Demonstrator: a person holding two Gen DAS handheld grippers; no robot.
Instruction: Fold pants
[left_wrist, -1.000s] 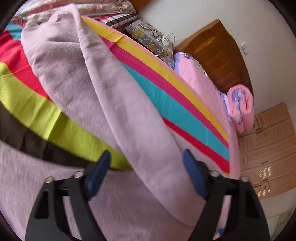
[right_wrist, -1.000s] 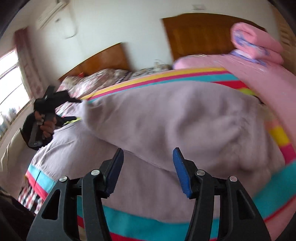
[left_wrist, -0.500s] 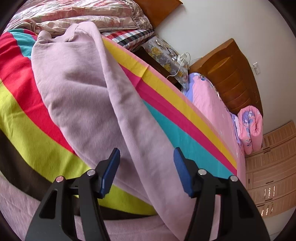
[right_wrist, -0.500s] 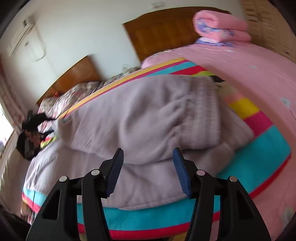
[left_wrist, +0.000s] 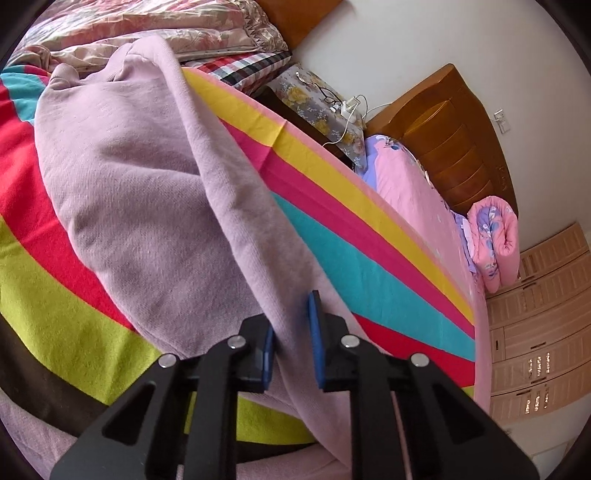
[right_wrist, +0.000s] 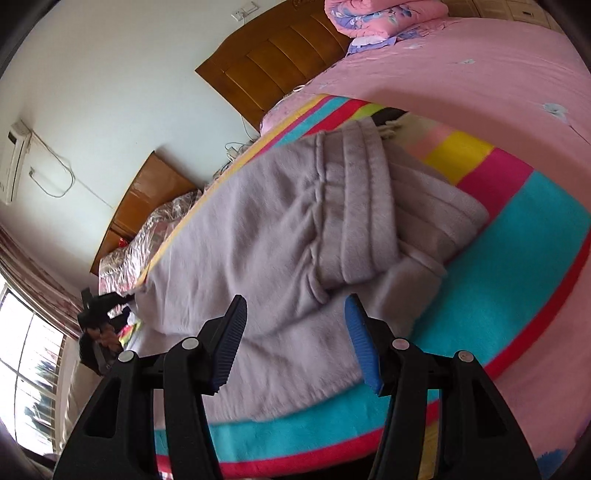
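A: Item 1, bed (left_wrist: 354, 229): striped blanket (left_wrist: 332, 258) spread on top. Item 2, pants (left_wrist: 140, 192): lilac, lying across the blanket, waistband (right_wrist: 362, 206) toward the right side.

B: Tools?

A: Left tool (left_wrist: 291, 347): jaws have just been closing, now pinched on a raised fold of the pant leg. Right tool (right_wrist: 295, 339): half open, holding nothing, poised over cloth near the waistband.

B: Step?

A: Likely securing both ends. Next: right tool should clamp the waistband edge, then both lift and fold.
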